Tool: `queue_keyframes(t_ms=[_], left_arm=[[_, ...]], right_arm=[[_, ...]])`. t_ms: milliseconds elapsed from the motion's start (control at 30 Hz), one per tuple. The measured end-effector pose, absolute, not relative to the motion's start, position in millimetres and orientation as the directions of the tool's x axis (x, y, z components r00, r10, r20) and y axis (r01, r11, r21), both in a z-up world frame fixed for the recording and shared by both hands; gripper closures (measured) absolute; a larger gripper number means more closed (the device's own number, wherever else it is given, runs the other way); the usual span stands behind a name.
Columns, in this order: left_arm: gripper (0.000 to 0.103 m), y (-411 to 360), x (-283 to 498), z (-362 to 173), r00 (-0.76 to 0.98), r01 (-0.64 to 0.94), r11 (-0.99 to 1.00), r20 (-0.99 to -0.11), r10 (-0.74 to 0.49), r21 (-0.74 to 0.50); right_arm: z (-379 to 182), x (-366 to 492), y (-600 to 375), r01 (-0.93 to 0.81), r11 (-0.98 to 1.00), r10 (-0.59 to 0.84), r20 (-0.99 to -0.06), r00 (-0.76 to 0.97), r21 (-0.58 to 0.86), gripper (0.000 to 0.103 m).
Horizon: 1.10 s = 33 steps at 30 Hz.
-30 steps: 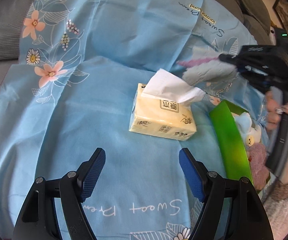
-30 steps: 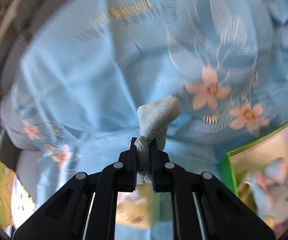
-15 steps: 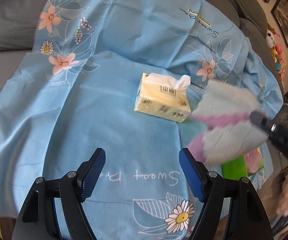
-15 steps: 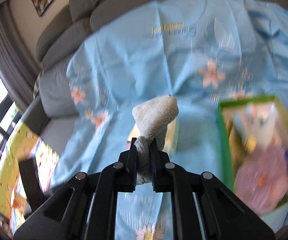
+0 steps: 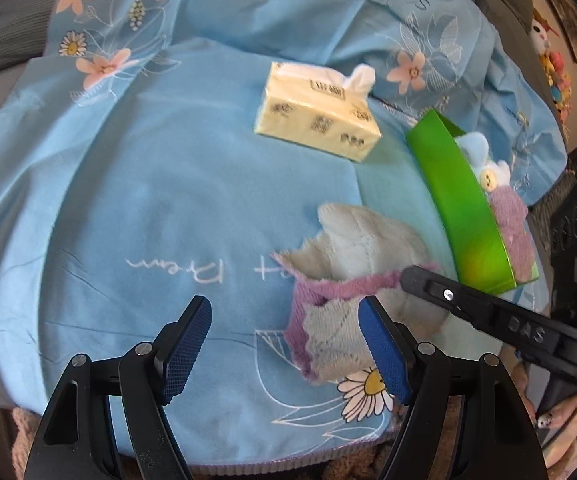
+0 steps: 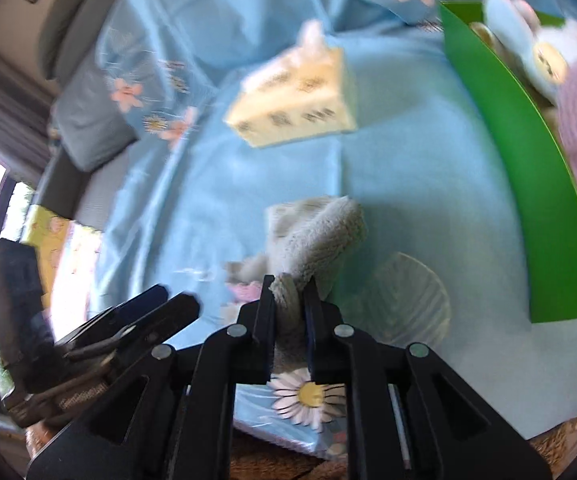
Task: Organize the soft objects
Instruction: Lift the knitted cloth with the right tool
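Observation:
A grey-white towel point(image 5: 360, 240) with a purple edge lies crumpled on the blue flowered sheet point(image 5: 168, 180), near the sheet's front edge. My right gripper point(image 5: 404, 276) comes in from the right and still pinches a fold of the towel point(image 6: 316, 224); its jaws are opening around the cloth. In the right wrist view the right gripper point(image 6: 290, 288) has the fold between its pads. My left gripper point(image 5: 284, 344) stands open just above the sheet, its right fingertip point(image 5: 384, 352) over the towel's near corner, nothing between its fingers. The left gripper point(image 6: 160, 304) also shows at the lower left of the right wrist view.
A yellow tissue pack point(image 5: 316, 116) lies further back on the sheet. A green box point(image 5: 460, 208) to the right holds a pale blue plush toy point(image 5: 488, 168) and a purple cloth point(image 5: 512, 220). Grey sofa cushions point(image 6: 88, 132) sit behind. A hand point(image 5: 560, 420) holds the right gripper.
My right gripper has swung down with the towel from above the tissue pack to the sheet's front. The towel now rests on the sheet. My left gripper drew back toward the front edge.

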<state>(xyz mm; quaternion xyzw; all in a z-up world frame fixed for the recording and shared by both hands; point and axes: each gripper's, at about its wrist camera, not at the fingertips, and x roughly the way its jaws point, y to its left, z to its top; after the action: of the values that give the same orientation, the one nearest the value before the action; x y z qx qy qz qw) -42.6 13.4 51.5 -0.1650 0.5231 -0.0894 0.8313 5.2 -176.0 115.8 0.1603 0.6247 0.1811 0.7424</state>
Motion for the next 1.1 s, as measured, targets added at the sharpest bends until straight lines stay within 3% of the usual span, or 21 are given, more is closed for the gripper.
queue_keyframes(t_ms=[367, 433, 500, 533, 967, 1033, 1100], left_arm=[[0.026, -21.9, -35.6, 28.6, 0.387, 0.035, 0.934, -0.857, -0.340, -0.355], [0.026, -24.1, -33.8, 28.1, 0.396, 0.039, 0.938, -0.857, -0.330, -0.343], [0.026, -23.8, -32.1, 27.5, 0.401, 0.028, 0.938, -0.856, -0.327, -0.345], [0.026, -23.6, -31.5, 27.2, 0.402, 0.027, 0.937, -0.854, -0.329, -0.348], [0.060, -35.3, -21.6, 26.0, 0.415, 0.054, 0.937, -0.846, -0.336, -0.346], [0.066, -38.5, -19.6, 26.3, 0.412, 0.063, 0.929, -0.839, -0.356, -0.364], [0.070, -42.6, -19.9, 28.4, 0.416, 0.082, 0.929, -0.835, -0.361, -0.360]], right_arm=[[90.8, 12.7, -188.4, 0.004, 0.881, 0.469, -0.874, 0.124, 0.473, 0.084], [94.0, 12.5, -191.1, 0.005, 0.880, 0.472, -0.874, 0.119, 0.476, 0.070], [100.2, 12.5, -195.9, 0.003, 0.896, 0.439, -0.886, 0.150, 0.444, 0.036], [104.9, 12.0, -198.3, -0.003, 0.905, 0.420, -0.890, 0.175, 0.426, 0.034], [86.5, 26.1, -184.5, -0.045, 0.856, 0.517, -0.850, 0.100, 0.515, 0.035], [86.5, 22.0, -181.4, -0.063, 0.858, 0.514, -0.850, 0.116, 0.510, 0.045], [84.1, 20.0, -178.8, -0.070, 0.851, 0.525, -0.845, 0.105, 0.520, 0.064]])
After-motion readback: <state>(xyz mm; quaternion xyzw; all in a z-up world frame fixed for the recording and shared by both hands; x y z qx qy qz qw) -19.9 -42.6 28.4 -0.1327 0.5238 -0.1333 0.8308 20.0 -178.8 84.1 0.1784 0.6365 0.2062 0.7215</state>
